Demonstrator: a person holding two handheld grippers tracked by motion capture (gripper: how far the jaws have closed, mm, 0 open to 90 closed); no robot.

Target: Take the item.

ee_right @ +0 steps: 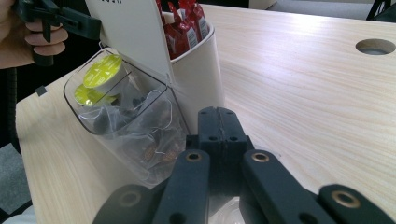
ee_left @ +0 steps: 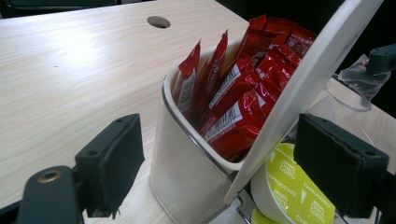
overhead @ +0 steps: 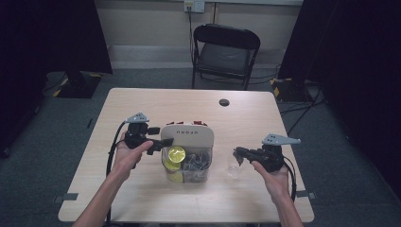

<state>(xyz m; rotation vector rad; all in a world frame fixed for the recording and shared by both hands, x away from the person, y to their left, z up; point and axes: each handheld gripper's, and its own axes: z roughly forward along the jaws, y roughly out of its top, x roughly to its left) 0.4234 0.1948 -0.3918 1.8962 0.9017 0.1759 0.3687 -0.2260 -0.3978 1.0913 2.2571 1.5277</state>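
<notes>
organiser (overhead: pixel 187 156) lid straddled by released left claw (overhead: pixel 156 145); clear packet (overhead: pixel 232 166) clenched in right claw (overhead: pixel 239 154), insertion judged next.

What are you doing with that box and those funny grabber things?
A person sits at a wooden table with tongs in each hand. In the middle stands a white organiser box with red sachets in the back and yellow-green coffee capsules in its clear front bin. The left tongs are open at the box's edge, near a capsule. The right tongs are shut on a clear plastic bag beside the box.
</notes>
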